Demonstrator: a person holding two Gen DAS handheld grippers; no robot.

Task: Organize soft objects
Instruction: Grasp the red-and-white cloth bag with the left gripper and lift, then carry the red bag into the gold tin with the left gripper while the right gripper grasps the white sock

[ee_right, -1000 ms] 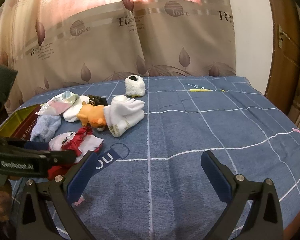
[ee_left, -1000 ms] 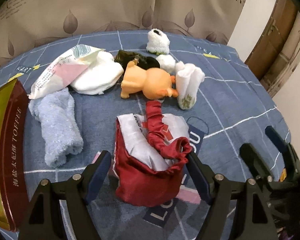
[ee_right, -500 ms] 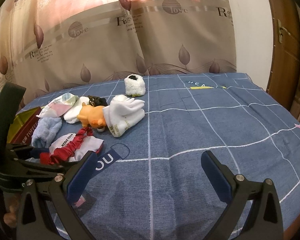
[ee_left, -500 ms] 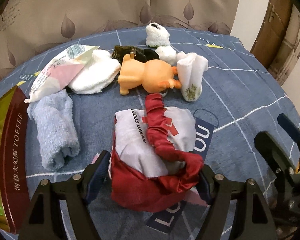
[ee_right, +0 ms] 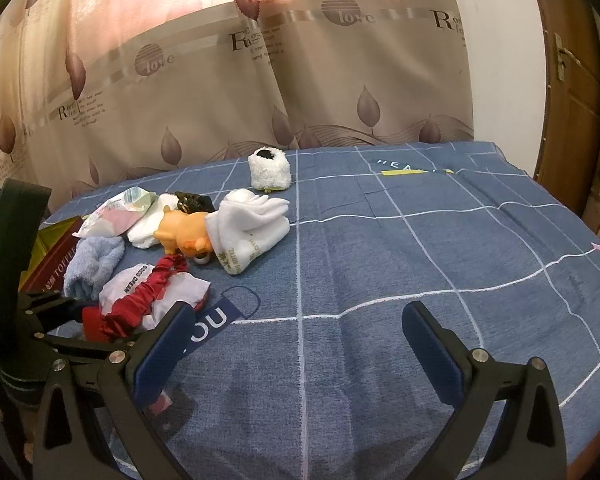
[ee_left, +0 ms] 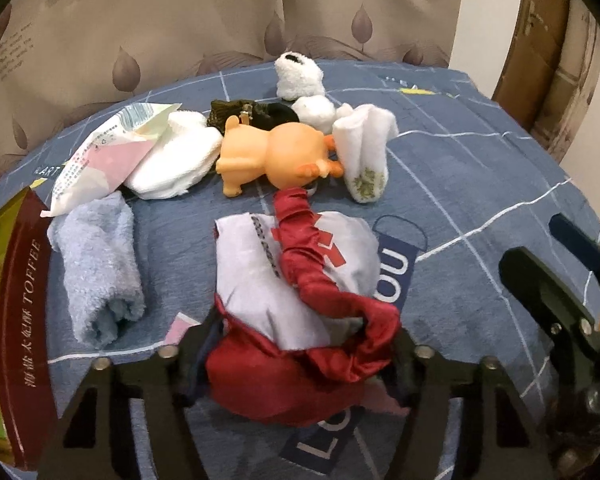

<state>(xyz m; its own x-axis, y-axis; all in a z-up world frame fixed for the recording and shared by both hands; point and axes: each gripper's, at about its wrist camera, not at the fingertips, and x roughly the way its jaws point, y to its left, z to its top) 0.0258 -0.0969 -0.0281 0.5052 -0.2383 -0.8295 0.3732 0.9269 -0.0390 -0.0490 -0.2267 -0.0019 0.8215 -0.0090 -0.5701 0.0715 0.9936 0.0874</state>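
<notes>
Left gripper (ee_left: 300, 354): jaws closed against both sides of the red and white cloth bag (ee_left: 300, 300), clamping its near red end. The bag's white body and ruched red strap run from the fingers toward 12 o'clock over the blue checked bedspread (ee_left: 480, 168).

Right gripper (ee_right: 296, 344): jaws spread wide, nothing between them, above bare bedspread. From it, the bag (ee_right: 152, 296) lies at about 10 o'clock, just beside the left finger.

Beyond the bag in the left wrist view:
- rolled light-blue towel (ee_left: 96, 264), 10 o'clock
- orange toy (ee_left: 276, 152), 12 o'clock
- white sock (ee_left: 364, 156), touching the toy's right side
- fluffy white sock (ee_left: 300, 76), farthest.
</notes>
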